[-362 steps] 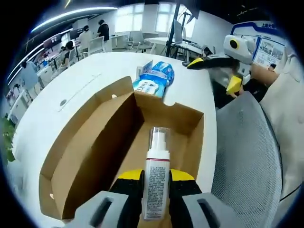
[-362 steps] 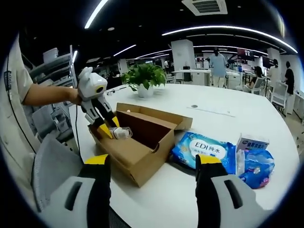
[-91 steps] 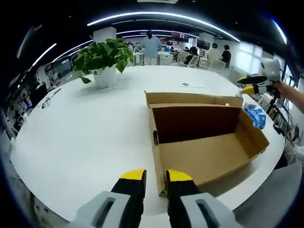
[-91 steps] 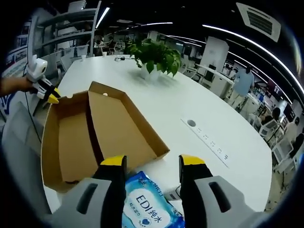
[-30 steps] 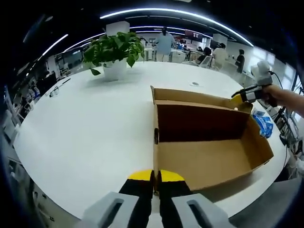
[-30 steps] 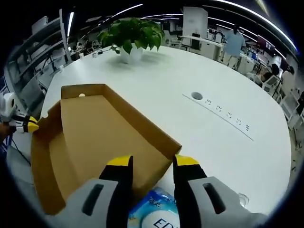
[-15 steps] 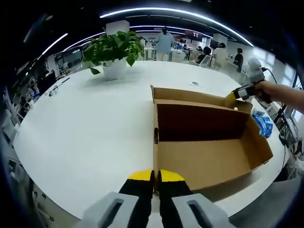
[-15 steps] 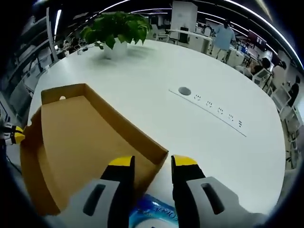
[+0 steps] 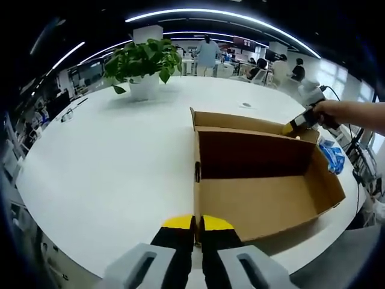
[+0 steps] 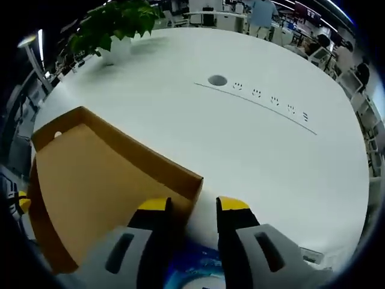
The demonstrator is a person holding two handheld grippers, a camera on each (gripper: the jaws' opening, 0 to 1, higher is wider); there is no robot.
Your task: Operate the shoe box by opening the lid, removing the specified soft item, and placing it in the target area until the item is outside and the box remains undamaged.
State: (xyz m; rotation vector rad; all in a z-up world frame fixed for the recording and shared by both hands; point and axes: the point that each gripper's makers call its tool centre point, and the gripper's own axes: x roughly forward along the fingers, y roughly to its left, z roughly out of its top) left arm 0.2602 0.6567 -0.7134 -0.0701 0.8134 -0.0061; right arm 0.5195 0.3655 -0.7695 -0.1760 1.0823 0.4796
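Shoe box point(image 9: 258, 180) sits open on the white worktop point(image 9: 108, 156); its thin, light cardboard would crease, so grips belong on wall edges. Left tool point(image 9: 194, 224) pinches the wall's corner at 6 o'clock; right tool point(image 10: 188, 208), jaws narrowly apart, straddles the lid corner.

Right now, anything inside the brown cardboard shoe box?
Nothing visible: the brown cardboard shoe box shows bare floor and walls in the left gripper view. The left claw is shut on its near wall, which hides the floor strip behind it.

open-plan office: large white meeting table point(image 9: 108, 162), potted plant point(image 9: 143, 63), strip ceiling lights point(image 9: 210, 13), distant desks
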